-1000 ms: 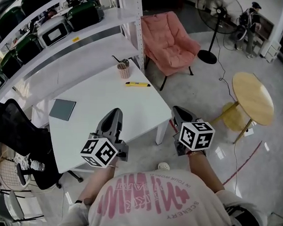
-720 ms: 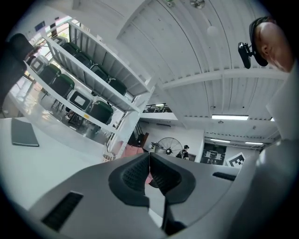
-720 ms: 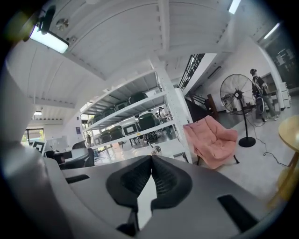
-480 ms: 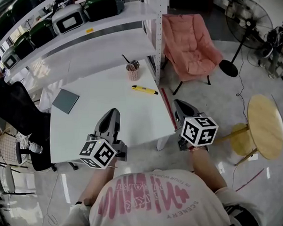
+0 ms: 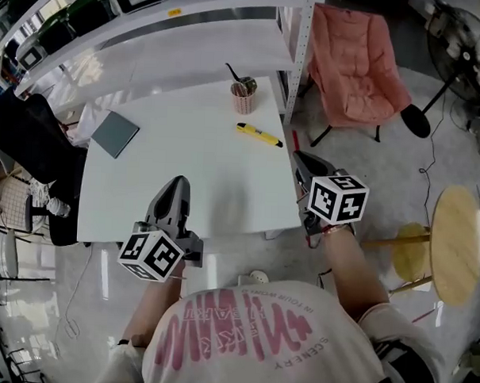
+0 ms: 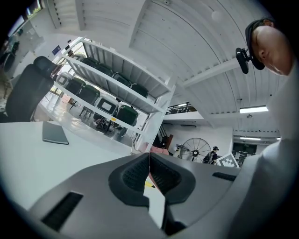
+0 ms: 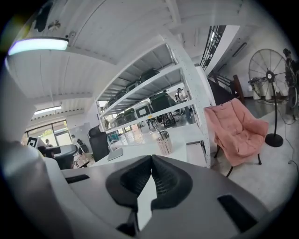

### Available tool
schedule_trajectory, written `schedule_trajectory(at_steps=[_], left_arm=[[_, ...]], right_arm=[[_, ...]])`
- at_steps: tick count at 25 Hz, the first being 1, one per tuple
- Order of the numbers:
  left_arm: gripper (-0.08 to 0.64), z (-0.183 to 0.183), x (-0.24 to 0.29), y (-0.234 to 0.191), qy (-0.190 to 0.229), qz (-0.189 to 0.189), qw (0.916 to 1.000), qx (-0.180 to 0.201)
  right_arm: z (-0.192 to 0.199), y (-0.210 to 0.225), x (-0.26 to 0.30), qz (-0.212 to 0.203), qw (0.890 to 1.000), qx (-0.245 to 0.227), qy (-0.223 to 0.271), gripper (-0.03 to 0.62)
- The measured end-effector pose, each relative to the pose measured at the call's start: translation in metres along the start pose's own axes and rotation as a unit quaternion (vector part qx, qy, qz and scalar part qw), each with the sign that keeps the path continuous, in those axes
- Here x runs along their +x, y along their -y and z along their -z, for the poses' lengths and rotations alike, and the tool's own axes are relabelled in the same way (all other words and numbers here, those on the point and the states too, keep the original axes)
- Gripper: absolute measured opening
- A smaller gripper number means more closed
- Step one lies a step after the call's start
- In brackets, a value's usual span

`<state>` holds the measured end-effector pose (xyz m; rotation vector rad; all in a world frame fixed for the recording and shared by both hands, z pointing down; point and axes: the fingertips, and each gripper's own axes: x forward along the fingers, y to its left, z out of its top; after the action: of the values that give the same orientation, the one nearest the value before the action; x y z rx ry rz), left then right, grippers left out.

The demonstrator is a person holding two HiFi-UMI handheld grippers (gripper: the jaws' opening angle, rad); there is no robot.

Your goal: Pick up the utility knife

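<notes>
Bright and even throughout, lit from overhead; ceiling lamp [image 7: 37,45] flaring pale green toward the upper left of the right gripper view. White glare on the glossy floor [image 5: 217,263] just off the near edge of the white table [image 5: 186,145]; one faint, soft shadow by that same edge. Heavy fisheye bending and black corners in both gripper views. Soft focus close to the lens on left gripper [image 6: 149,161] and right gripper [image 7: 151,163]; sharper farther off.
</notes>
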<state>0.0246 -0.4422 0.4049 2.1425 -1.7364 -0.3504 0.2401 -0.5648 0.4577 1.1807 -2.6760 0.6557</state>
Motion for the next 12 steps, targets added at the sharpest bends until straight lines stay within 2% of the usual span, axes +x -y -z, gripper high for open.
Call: schedule_trajectory(at_steps=[5, 12], left_arm=[[0.025, 0.008, 0.002, -0.023, -0.013, -0.034, 0.9993, 0.001], [0.025, 0.019, 0.002, -0.053, -0.028, -0.079, 0.9965, -0.01]], right_arm=[[0.009, -0.003, 0.05, -0.042, 0.998, -0.002, -0.045, 0.014], [0.034, 0.02, 0.114, -0.061, 0.99, -0.031, -0.12, 0.014]])
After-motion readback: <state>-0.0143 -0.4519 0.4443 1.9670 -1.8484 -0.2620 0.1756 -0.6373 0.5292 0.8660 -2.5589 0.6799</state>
